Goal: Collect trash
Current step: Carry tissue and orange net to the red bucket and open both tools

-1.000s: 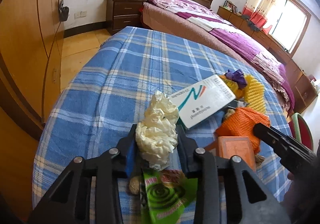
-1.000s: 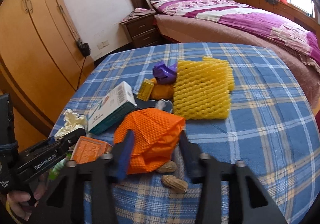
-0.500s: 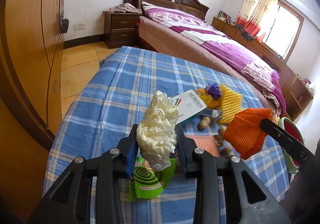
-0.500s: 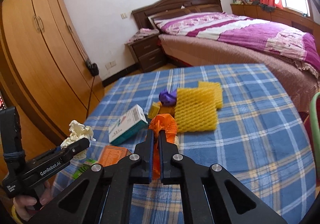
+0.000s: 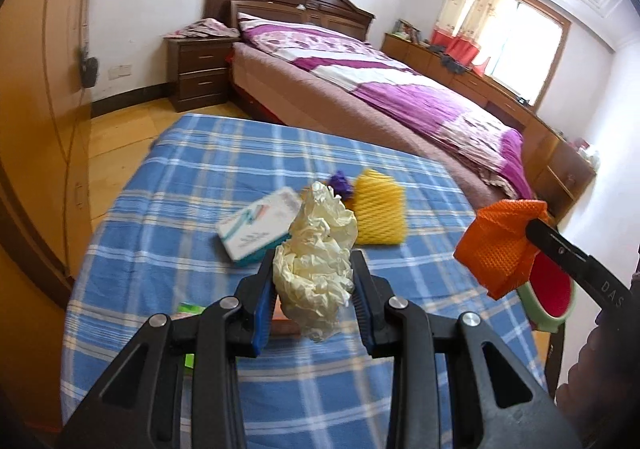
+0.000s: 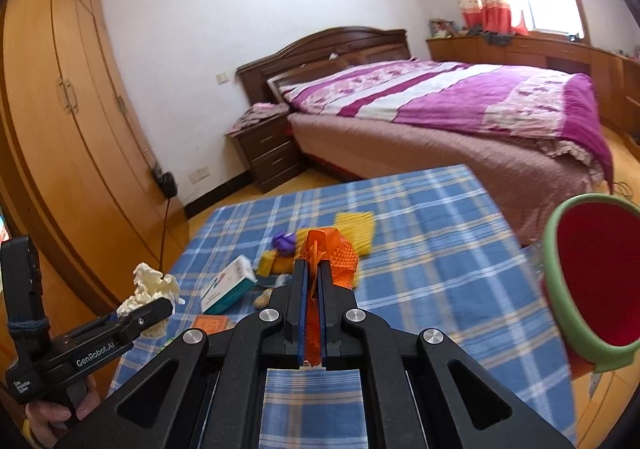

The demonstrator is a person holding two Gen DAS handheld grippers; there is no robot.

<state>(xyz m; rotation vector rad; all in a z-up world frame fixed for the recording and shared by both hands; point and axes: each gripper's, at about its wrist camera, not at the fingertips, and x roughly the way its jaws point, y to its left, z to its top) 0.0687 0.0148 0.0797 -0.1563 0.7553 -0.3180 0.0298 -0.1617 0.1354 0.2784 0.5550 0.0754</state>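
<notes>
**Now both grippers hold trash above the table**

Above the blue checked table [image 5: 168, 233], the left gripper [image 5: 316, 289] pinches a crumpled cream wad [image 5: 318, 245] between its jaws. The right gripper [image 6: 313, 305] has its jaws pressed on an orange net [image 6: 332, 257], held in the air near a bin [image 6: 560, 309] with a green rim and red inside. A box [image 5: 260, 225], a yellow net [image 5: 378, 213] and a purple scrap [image 5: 340, 181] lie on the cloth.

Both tools are matte black plastic with silver round screws at the linkage joints and blue pads lining the fingers. The left gripper [image 6: 136, 319] carries white "GenRobot.AI" lettering along its side; the right gripper [image 5: 538, 235] shows partial white letters, perhaps "DAS". Bare skin grips each handle.
</notes>
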